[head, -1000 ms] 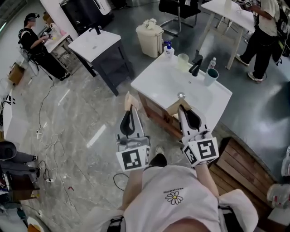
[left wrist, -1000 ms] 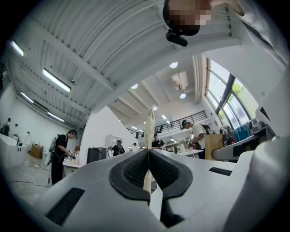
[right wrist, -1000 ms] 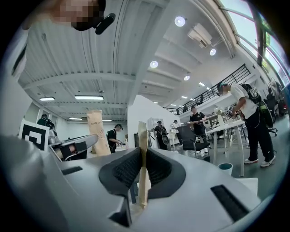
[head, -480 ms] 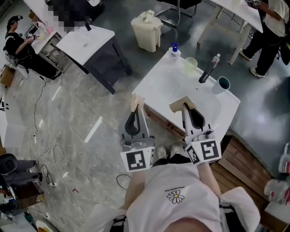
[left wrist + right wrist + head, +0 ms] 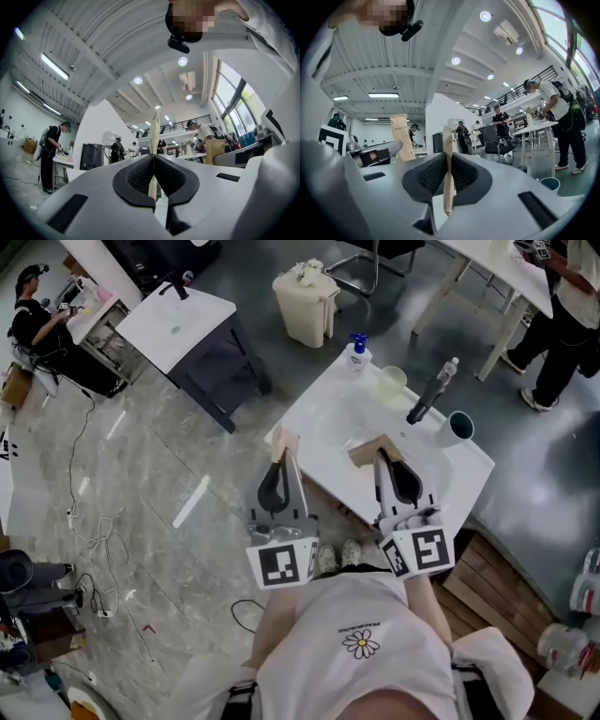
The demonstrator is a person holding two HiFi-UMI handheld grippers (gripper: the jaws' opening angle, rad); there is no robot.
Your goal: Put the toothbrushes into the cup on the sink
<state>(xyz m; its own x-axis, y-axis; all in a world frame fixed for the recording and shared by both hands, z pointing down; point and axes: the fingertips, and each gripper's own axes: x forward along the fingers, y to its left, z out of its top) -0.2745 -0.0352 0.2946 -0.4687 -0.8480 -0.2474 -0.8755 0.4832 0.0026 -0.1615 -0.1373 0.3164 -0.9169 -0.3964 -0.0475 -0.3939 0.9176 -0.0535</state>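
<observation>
The white sink top (image 5: 328,413) lies just ahead of both grippers. On it stand a teal cup (image 5: 458,428) at the right, a pale translucent cup (image 5: 392,382), a black faucet (image 5: 424,402) and a soap bottle (image 5: 354,351). My left gripper (image 5: 281,465) is shut on a thin tan paper-wrapped toothbrush (image 5: 284,442), which stands upright between the pads (image 5: 154,126). My right gripper (image 5: 385,465) is shut on a second tan wrapped toothbrush (image 5: 372,452), pinched edge-on (image 5: 447,145). The left toothbrush pack (image 5: 401,136) also shows in the right gripper view, and the teal cup (image 5: 549,183) sits low at its right.
A cream bin (image 5: 307,306) stands behind the sink. A second white vanity (image 5: 178,320) is at the back left. People work at tables at the far left (image 5: 37,306) and far right (image 5: 572,324). Cables (image 5: 94,531) trail on the floor; a wooden pallet (image 5: 487,582) lies at the right.
The sink has drifted slightly in the head view as the person shifted. Both grippers stay shut on their wrapped toothbrushes, tips at the sink's near edge.
</observation>
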